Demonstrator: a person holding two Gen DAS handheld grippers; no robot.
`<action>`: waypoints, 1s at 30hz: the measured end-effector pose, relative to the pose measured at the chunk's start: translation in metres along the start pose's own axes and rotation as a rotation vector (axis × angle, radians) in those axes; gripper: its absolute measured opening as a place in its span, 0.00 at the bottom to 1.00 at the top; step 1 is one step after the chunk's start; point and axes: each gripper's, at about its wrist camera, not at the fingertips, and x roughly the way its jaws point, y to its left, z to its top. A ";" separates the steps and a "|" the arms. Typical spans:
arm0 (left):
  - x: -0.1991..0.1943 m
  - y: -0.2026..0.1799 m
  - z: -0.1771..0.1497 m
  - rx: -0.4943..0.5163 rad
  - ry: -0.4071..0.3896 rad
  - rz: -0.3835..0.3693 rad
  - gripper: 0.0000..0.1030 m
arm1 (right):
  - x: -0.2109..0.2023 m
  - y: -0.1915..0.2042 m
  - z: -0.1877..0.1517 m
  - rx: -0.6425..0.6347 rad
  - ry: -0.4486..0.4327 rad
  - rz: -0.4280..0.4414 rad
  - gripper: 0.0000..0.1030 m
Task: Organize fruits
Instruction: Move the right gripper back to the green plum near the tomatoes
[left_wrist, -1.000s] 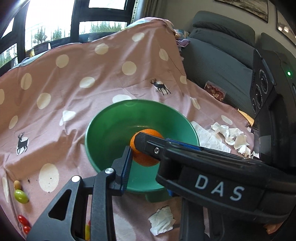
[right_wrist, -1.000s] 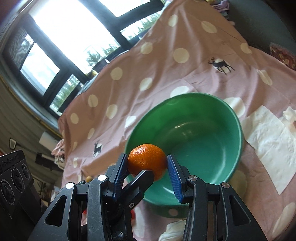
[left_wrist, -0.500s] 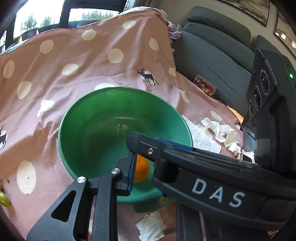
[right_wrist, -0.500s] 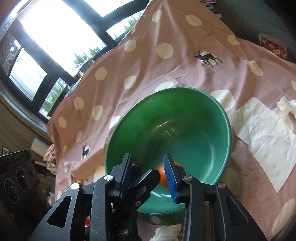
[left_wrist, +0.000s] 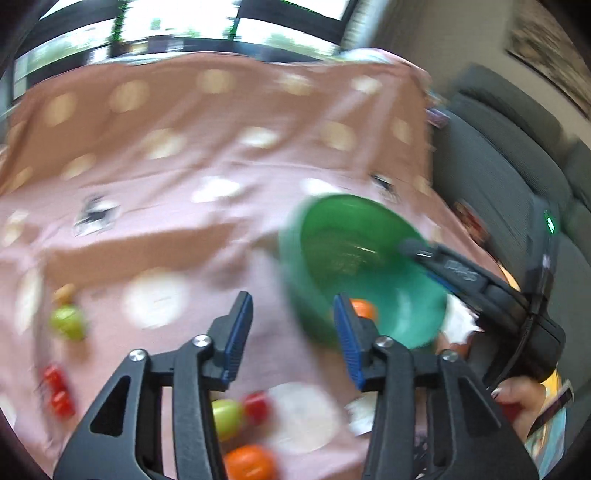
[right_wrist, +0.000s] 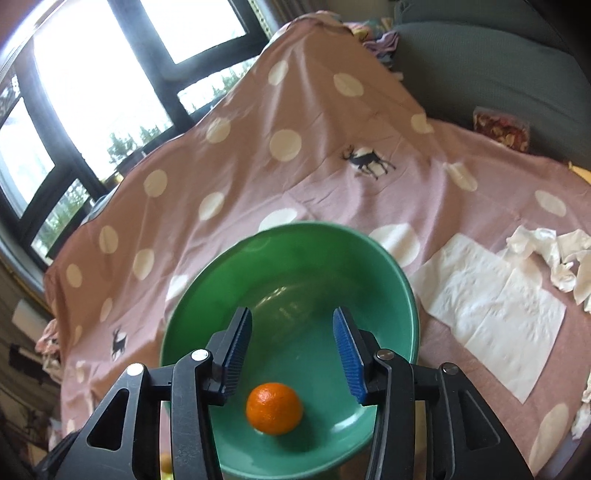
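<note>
The left tool (left_wrist: 293, 332) is hovering over a pink, white-dotted cloth (left_wrist: 192, 206) with its jaws opening and nothing between them. Off to its left a green fruit (left_wrist: 68, 322) is lying on the cloth, with a small tan one (left_wrist: 64, 291) just beyond it and red pieces (left_wrist: 57, 387) nearer the lower edge; all of this is blurred. Under the tool's left finger another green fruit (left_wrist: 227, 419) and a red one (left_wrist: 256, 406) are sitting side by side, and an orange fruit (left_wrist: 250, 461) is lying below them, close to the tool's body. Ahead and to the right of this tool the green bowl (left_wrist: 314, 236) is standing, and the other tool is reaching over its far right rim, with a person's hand (left_wrist: 524, 402) gripping its handle.

The right tool (right_wrist: 292, 347) is hanging over the bowl (right_wrist: 291, 243), its jaws opening, blue pads apart and clear of everything. The orange (right_wrist: 274, 407) is lying loose on the bowl's floor, below the gap between the fingers and a little towards the left one, touching neither pad. To the right of this tool a flat white napkin (right_wrist: 491, 314) is spread on the cloth, with crumpled tissues (right_wrist: 554, 258) beyond it. A grey sofa (right_wrist: 498, 62) is standing behind the cloth.
</note>
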 end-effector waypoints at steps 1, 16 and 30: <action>-0.011 0.017 -0.002 -0.049 -0.011 0.032 0.48 | 0.000 0.000 0.000 -0.003 -0.013 -0.007 0.46; -0.068 0.147 -0.066 -0.418 -0.045 0.287 0.54 | 0.015 0.027 -0.012 -0.182 -0.033 -0.184 0.46; -0.070 0.159 -0.073 -0.437 -0.036 0.291 0.55 | 0.015 0.030 -0.019 -0.159 -0.057 -0.179 0.46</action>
